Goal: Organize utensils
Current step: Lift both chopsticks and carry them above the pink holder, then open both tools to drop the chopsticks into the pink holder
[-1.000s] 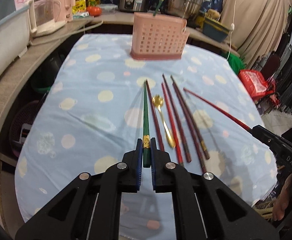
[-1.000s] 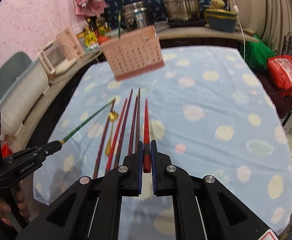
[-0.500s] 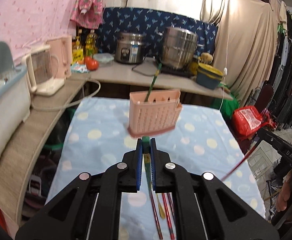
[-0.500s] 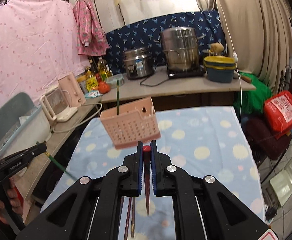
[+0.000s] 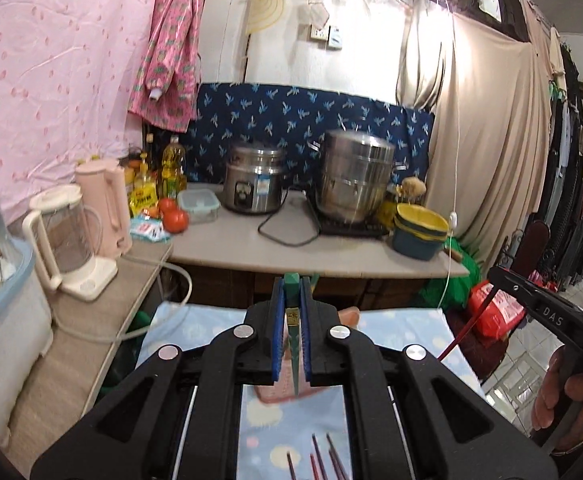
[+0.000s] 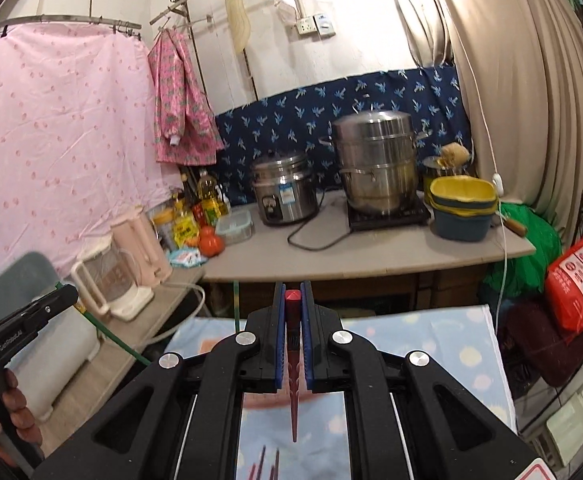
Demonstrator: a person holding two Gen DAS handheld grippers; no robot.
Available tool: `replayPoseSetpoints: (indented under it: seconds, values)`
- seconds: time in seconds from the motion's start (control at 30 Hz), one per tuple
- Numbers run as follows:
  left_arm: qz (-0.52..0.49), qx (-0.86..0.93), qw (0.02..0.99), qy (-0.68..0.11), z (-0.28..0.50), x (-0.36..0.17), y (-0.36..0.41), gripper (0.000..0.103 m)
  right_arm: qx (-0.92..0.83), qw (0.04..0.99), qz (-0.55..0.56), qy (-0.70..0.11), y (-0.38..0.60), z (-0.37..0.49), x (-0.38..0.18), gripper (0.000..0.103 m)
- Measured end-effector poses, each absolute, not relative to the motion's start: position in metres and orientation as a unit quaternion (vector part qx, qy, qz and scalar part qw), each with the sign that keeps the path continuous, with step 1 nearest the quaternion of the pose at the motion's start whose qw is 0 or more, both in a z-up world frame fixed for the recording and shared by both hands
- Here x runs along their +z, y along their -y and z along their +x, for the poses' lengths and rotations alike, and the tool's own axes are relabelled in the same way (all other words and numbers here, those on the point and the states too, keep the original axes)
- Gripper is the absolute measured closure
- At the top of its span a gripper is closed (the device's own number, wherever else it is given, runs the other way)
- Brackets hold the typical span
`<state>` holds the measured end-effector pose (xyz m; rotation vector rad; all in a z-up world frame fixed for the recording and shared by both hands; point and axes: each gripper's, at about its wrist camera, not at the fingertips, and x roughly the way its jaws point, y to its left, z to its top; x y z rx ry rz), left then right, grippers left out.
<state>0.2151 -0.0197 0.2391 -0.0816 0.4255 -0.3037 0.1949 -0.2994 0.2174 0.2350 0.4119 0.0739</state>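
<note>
My left gripper [image 5: 291, 288] is shut on a green chopstick [image 5: 294, 364] that hangs tip down over the pink utensil basket [image 5: 351, 314], mostly hidden behind the gripper. My right gripper [image 6: 292, 296] is shut on a red chopstick [image 6: 294, 400], also tip down above the table. The green chopstick also shows in the right wrist view [image 6: 119, 342], and the red one in the left wrist view [image 5: 465, 330]. Several dark red chopsticks [image 5: 323, 458] lie on the dotted blue tablecloth [image 5: 259, 432].
A counter [image 5: 331, 252] behind the table holds a rice cooker [image 5: 251, 180], a steel steamer pot [image 5: 353, 176], stacked basins [image 5: 419, 232], tomatoes and bottles. A kettle [image 5: 71, 236] stands at left. A red bag [image 6: 575, 280] lies right.
Both grippers lifted their chopsticks off the table and tilted up, so the chopsticks now hang tip down and the views show the counter and wall instead of the table.
</note>
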Motion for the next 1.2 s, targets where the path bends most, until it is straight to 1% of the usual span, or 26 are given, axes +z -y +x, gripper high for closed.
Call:
replayPoseSetpoints:
  seconds: [0.13,0.3,0.53,0.7,0.83,0.87,0.9,0.93,0.97,1.0,1.2]
  values:
    - [-0.044,-0.146,0.969,-0.192,0.252,0.255,0.026,0.096,0.03,0.976,0.106,-0.185,0.295,0.238,0.238,0.096]
    - [-0.046,-0.134,0.971,-0.191,0.287,0.247,0.03,0.096,0.019,0.98,0.092,-0.178,0.285,0.283,0.241,0.096]
    - [-0.05,-0.124,0.968,-0.214,0.321,0.218,0.028,0.096,0.022,0.974,0.077,-0.212,0.27,0.326,0.202,0.096]
    - [-0.05,-0.126,0.961,-0.24,0.326,0.194,0.028,0.096,0.024,0.967,0.071,-0.242,0.26,0.34,0.168,0.096]
    - [-0.053,-0.122,0.957,-0.256,0.328,0.179,0.025,0.095,0.027,0.962,0.072,-0.261,0.26,0.347,0.154,0.095]
    - [-0.055,-0.117,0.957,-0.258,0.328,0.178,0.025,0.091,0.027,0.962,0.07,-0.263,0.26,0.348,0.153,0.095]
    - [-0.058,-0.109,0.958,-0.261,0.328,0.176,0.023,0.082,0.024,0.963,0.068,-0.261,0.261,0.347,0.153,0.087]
    - [-0.06,-0.098,0.958,-0.263,0.327,0.174,0.021,0.058,0.017,0.963,0.067,-0.26,0.262,0.344,0.154,0.071]
    - [-0.061,-0.09,0.959,-0.262,0.324,0.173,0.018,0.048,0.014,0.965,0.069,-0.254,0.264,0.341,0.156,0.065]
    - [-0.059,-0.086,0.96,-0.26,0.322,0.172,0.016,0.048,0.013,0.966,0.069,-0.248,0.265,0.337,0.158,0.062]
    - [-0.059,-0.082,0.956,-0.277,0.309,0.163,0.008,0.048,0.015,0.968,0.067,-0.243,0.271,0.306,0.162,0.062]
